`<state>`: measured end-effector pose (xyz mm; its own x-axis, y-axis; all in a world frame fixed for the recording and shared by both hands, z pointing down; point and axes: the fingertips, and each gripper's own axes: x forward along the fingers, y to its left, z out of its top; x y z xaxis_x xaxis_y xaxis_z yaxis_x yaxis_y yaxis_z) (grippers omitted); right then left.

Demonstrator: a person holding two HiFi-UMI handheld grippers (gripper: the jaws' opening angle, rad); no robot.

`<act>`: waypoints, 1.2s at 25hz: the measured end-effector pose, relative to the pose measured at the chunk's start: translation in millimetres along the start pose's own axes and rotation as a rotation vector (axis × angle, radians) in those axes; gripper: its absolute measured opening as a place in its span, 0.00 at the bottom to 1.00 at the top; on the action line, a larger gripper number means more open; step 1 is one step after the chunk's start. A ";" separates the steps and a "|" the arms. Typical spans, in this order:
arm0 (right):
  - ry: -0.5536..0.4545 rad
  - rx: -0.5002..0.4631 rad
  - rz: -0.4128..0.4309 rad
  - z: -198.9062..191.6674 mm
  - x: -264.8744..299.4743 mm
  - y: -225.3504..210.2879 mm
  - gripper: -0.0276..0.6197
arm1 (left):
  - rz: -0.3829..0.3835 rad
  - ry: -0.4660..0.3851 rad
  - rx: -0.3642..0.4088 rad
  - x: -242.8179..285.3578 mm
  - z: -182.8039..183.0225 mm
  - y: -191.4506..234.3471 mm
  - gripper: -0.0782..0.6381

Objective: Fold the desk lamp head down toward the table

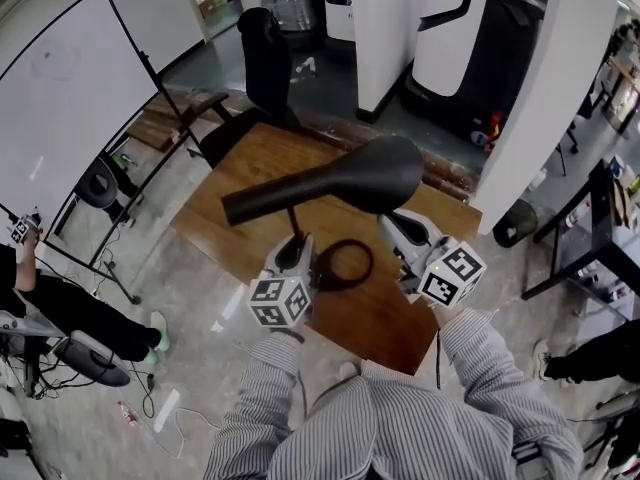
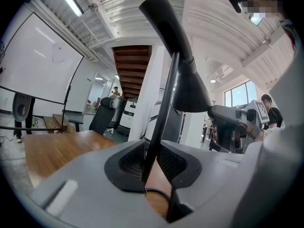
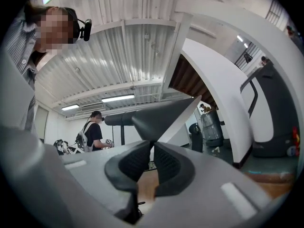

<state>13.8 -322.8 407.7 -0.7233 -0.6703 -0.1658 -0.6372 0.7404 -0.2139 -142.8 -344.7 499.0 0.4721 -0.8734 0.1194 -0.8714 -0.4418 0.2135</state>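
A black desk lamp stands on the wooden table (image 1: 250,168). Its long cone head (image 1: 330,178) lies about level above the ring base (image 1: 345,265). My left gripper (image 1: 297,240) is shut on the thin upright stem (image 2: 161,122), which runs between the pads low down. My right gripper (image 1: 392,218) is shut on the wide end of the lamp head (image 3: 164,115), whose rim edge is pinched between the pads. From the left gripper view the lamp head (image 2: 190,89) hangs above, with the right gripper (image 2: 232,125) beside it.
A whiteboard on a stand (image 1: 70,98) is at the left, with a person's leg (image 1: 70,313) below it. A black chair (image 1: 265,58) stands behind the table, a white pillar (image 1: 560,88) at the right, a black frame table (image 1: 600,228) beyond it.
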 end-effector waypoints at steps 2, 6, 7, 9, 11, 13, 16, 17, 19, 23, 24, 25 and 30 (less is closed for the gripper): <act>-0.011 0.057 -0.009 -10.0 1.7 1.6 0.08 | 0.005 -0.003 -0.002 0.6 0.2 0.3 0.19; -0.032 0.147 -0.031 -24.1 3.2 5.0 0.08 | 0.012 -0.007 -0.010 1.6 -0.8 -0.2 0.19; -0.040 0.162 -0.038 -25.9 3.2 6.1 0.08 | 0.012 -0.007 -0.010 1.2 -0.7 -0.3 0.19; -0.054 0.180 -0.053 -28.6 3.3 7.6 0.08 | 0.010 -0.007 -0.008 0.9 -0.2 -0.4 0.19; -0.050 0.191 -0.060 -33.7 4.8 9.4 0.08 | 0.011 -0.007 -0.008 1.3 -0.5 0.1 0.19; -0.038 0.204 -0.060 -40.6 6.0 11.7 0.08 | 0.011 -0.006 -0.010 2.0 -1.2 -0.2 0.19; -0.028 0.236 -0.057 -51.0 7.2 16.1 0.08 | 0.008 -0.006 -0.012 2.8 -0.8 -2.1 0.19; -0.027 0.246 -0.057 -54.9 8.6 18.6 0.08 | 0.007 -0.005 -0.012 2.7 -0.6 -1.9 0.19; -0.033 0.271 -0.062 -62.5 11.4 23.8 0.08 | 0.008 -0.004 -0.014 1.9 -0.8 -0.5 0.19; -0.050 0.366 -0.074 -73.4 15.1 32.4 0.08 | 0.006 0.000 -0.013 0.7 -0.7 0.3 0.19; -0.044 0.396 -0.066 -76.5 16.4 35.4 0.08 | 0.005 0.001 -0.013 0.5 -0.6 0.0 0.19; -0.037 0.421 -0.057 -79.5 17.7 38.5 0.08 | 0.004 0.001 -0.012 0.4 -0.4 -0.3 0.19; -0.015 0.470 -0.048 -88.0 21.8 46.6 0.08 | -0.002 0.012 -0.011 0.3 -0.8 -0.1 0.19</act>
<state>-55.1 -298.6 478.8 -0.6900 -0.7063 -0.1585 -0.4777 0.6088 -0.6334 -142.5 -344.8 499.8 0.4751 -0.8703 0.1303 -0.8692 -0.4409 0.2240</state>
